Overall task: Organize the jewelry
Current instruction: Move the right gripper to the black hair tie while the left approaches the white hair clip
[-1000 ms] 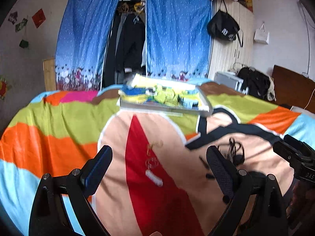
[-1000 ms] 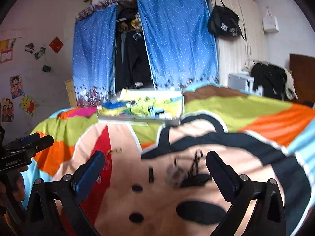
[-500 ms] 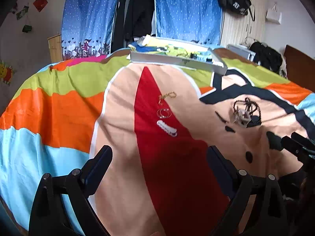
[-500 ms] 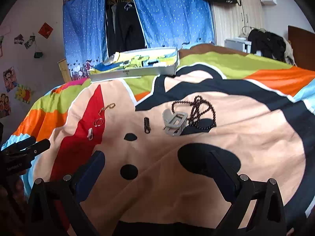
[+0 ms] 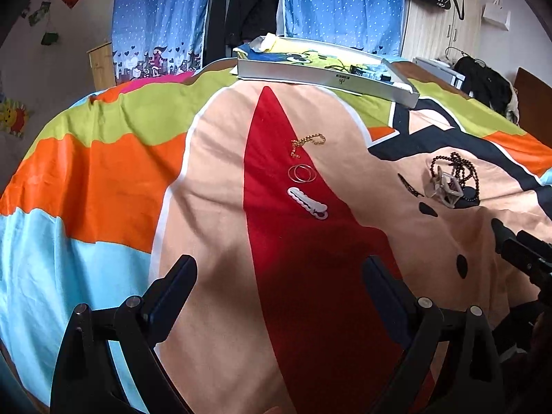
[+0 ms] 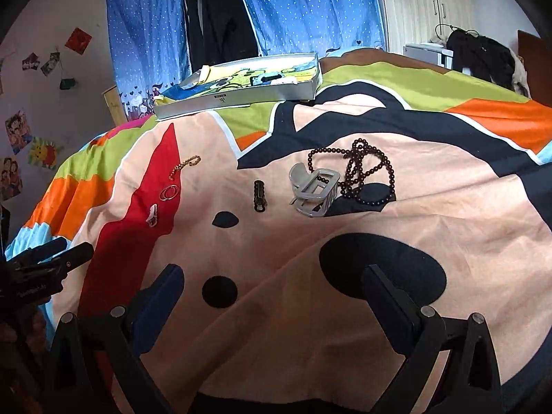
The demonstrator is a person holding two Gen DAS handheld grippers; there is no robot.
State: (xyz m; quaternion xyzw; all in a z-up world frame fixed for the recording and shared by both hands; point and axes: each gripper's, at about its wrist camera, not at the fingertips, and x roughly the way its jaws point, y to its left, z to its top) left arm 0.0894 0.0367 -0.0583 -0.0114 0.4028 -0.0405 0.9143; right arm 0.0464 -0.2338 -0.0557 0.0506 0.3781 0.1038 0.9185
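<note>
The left gripper (image 5: pixel 279 277) hangs with its fingers spread wide and nothing between them, above the near part of the bedspread (image 5: pixel 103 179), lined up with the red stripe; the right gripper (image 6: pixel 272 286) is likewise wide apart and empty, near the bed's front edge. That stance looks like readiness to pick, each tool facing its own cluster. Ahead of the left one, mid-bed, lie a white hair clip (image 5: pixel 307 203), thin hoops (image 5: pixel 302 173) and a gold chain (image 5: pixel 307 142) in a row, apart. Ahead of the right one sit a small dark clip (image 6: pixel 259 196), a grey claw clip (image 6: pixel 312 189) touching a dark bead necklace (image 6: pixel 365 176). The open tray (image 6: pixel 238 98) rests at the far edge, probably the destination. Bare cloth between leaves free room to reach.
</note>
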